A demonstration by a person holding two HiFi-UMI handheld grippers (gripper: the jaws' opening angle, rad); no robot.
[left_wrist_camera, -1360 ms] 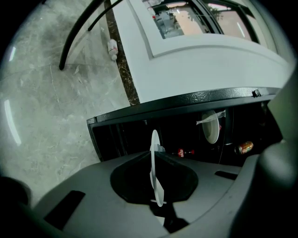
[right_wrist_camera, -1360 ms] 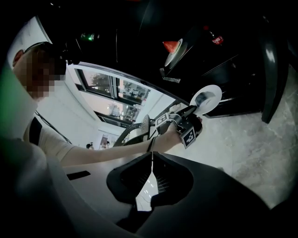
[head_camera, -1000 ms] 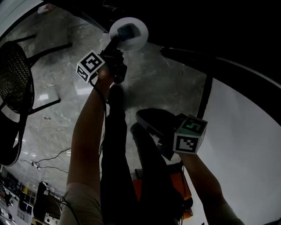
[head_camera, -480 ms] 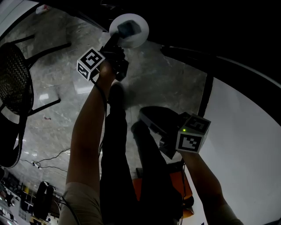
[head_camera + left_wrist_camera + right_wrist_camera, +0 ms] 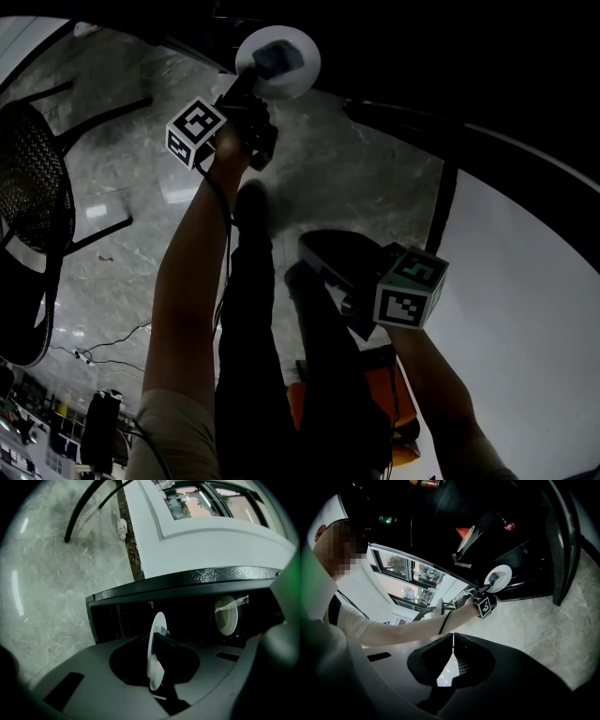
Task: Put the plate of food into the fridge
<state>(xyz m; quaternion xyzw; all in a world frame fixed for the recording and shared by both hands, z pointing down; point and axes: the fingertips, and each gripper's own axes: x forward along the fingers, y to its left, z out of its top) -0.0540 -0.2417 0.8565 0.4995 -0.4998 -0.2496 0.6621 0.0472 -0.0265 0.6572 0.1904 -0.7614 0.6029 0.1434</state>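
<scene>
The fridge [image 5: 187, 577] stands open in front of the person, and its inside is very dark. Under it, the pale stone floor [image 5: 356, 178] fills most of the head view. The person's left arm [image 5: 192, 272] is stretched out toward the opening.

At the end of this arm the left gripper [image 5: 267, 66] is closed on the rim of the white plate [image 5: 300, 80]. The plate is in the air just before the fridge, not yet on a shelf. What food lies on it I cannot make out. Inside, toward the right, there is already a white dish [image 5: 227, 616], so this place is taken.

The right gripper [image 5: 453, 645] is low and well apart from the plate, with the jaws together and nothing between them.

I judge that the step in hand is to carry the plate in. The grip is only on one edge, so the plate can tip easily and the movement should be slow, with the wrist kept level. It is better to aim at a free part of a shelf, beside the white dish and not against it. The gripper should open only when the plate rests fully on the shelf
</scene>
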